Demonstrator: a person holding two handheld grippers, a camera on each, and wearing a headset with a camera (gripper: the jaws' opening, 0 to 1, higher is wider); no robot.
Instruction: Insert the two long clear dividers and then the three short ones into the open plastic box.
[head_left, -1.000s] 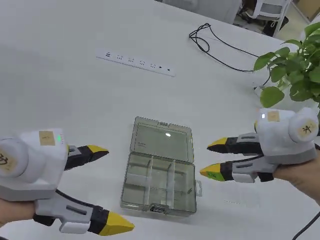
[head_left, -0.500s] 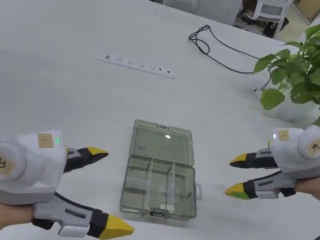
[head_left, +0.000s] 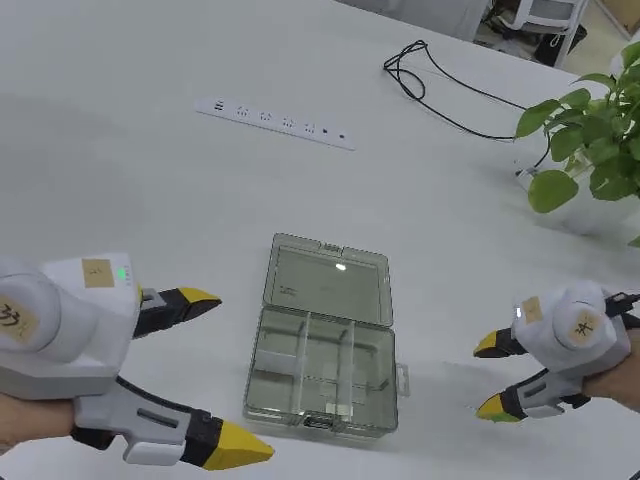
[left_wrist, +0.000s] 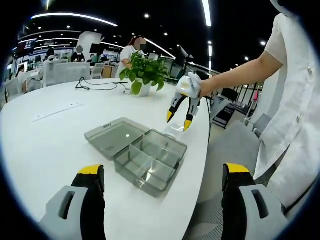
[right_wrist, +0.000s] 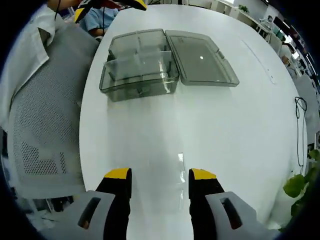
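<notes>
- Box (head_left: 290, 408) lies open at lower centre of the head view, with some dividers standing inside; the count is hard to tell.
- Right gripper (head_left: 481, 380), lower right, has its jaws apart and empty, aimed at what looks like a clear divider (right_wrist: 180, 162) flat on the table.
- Left gripper (head_left: 238, 375), lower left, is wide open and holds nothing.
- Tip: pinch one edge, stand it upright, and line up the slots before pressing.

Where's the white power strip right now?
In the head view, the power strip lies on the table beyond the open plastic box, left of the black cable.
</notes>
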